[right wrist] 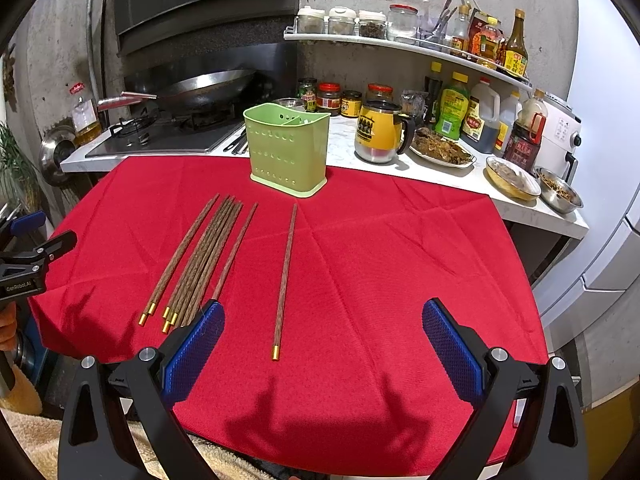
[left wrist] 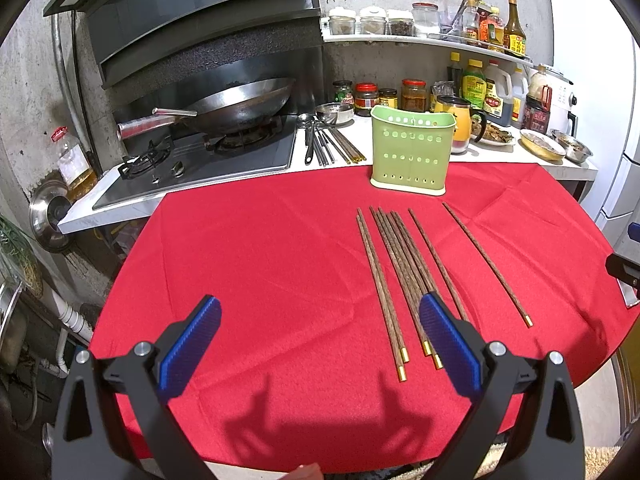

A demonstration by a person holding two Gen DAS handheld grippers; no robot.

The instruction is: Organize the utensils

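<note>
Several brown wooden chopsticks (left wrist: 400,268) with gold ends lie side by side on the red cloth (left wrist: 260,260); one chopstick (left wrist: 486,262) lies apart to their right. The same bundle of chopsticks (right wrist: 200,258) and the lone chopstick (right wrist: 285,276) show in the right wrist view. A green perforated utensil holder (left wrist: 412,152) stands upright at the cloth's far edge, the same holder (right wrist: 287,152) having a divider inside. My left gripper (left wrist: 320,320) hovers open above the near cloth, left of the bundle. My right gripper (right wrist: 323,322) is open, with the lone chopstick's gold end between its fingers' lines, untouched.
Behind the cloth runs a white counter (left wrist: 280,172) with a gas hob, a wok (left wrist: 240,104), metal utensils (left wrist: 328,144), jars, bottles, a yellow mug (right wrist: 380,130) and food dishes (right wrist: 512,178). A shelf (right wrist: 400,46) of jars hangs above. The left gripper's body (right wrist: 28,264) shows at the left edge.
</note>
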